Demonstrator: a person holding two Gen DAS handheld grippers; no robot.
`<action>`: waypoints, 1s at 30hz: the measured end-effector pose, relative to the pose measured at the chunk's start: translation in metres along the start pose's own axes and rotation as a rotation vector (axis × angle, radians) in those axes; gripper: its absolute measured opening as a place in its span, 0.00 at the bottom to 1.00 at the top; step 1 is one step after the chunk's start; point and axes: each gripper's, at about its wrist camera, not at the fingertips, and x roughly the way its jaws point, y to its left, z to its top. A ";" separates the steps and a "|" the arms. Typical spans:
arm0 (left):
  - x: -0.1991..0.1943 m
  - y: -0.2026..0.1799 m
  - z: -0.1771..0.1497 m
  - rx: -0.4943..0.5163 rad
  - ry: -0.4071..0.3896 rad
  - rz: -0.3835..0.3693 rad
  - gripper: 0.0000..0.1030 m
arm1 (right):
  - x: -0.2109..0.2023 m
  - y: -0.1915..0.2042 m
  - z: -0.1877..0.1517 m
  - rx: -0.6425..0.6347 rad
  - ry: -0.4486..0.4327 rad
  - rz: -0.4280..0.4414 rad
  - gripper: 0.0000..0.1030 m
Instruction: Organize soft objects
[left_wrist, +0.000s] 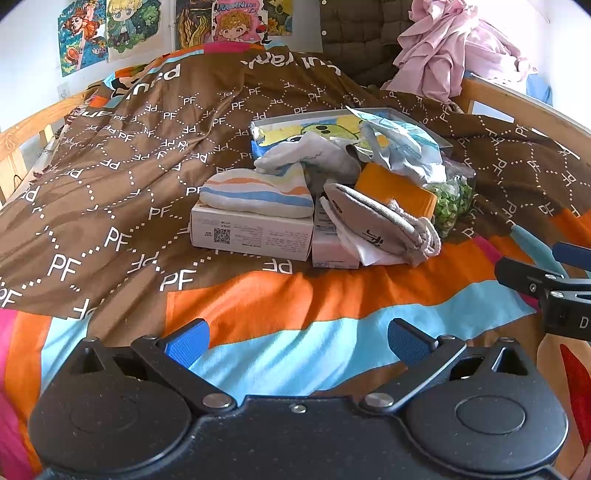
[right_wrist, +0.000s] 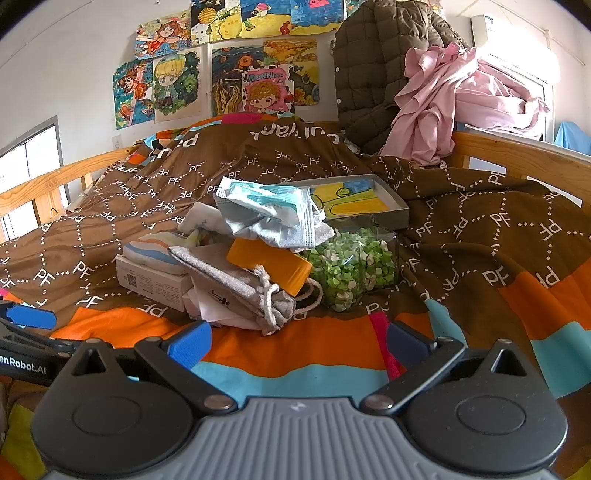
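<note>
A heap of things lies mid-bed on the brown quilt. A striped soft cloth rests on a white box. A grey drawstring pouch leans over white paper beside it. Behind are a white sock-like cloth, an orange block, a crumpled plastic pack and a bag of green bits. My left gripper hangs open short of the pile. My right gripper is open too, holding nothing.
A flat tray with a yellow picture lies behind the heap. Wooden bed rails run along both sides. A pink garment and a quilted coat are piled at the far right. The right gripper's tip shows at the left view's edge.
</note>
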 end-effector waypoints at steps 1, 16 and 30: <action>-0.001 0.001 -0.001 -0.001 0.000 0.000 0.99 | 0.000 0.000 0.000 0.000 0.000 -0.001 1.00; -0.002 0.002 -0.001 -0.003 -0.007 0.001 0.99 | 0.000 0.000 0.000 -0.001 0.001 0.001 1.00; -0.002 0.002 0.000 -0.006 -0.010 -0.001 0.99 | 0.001 0.000 0.000 0.001 0.001 0.001 1.00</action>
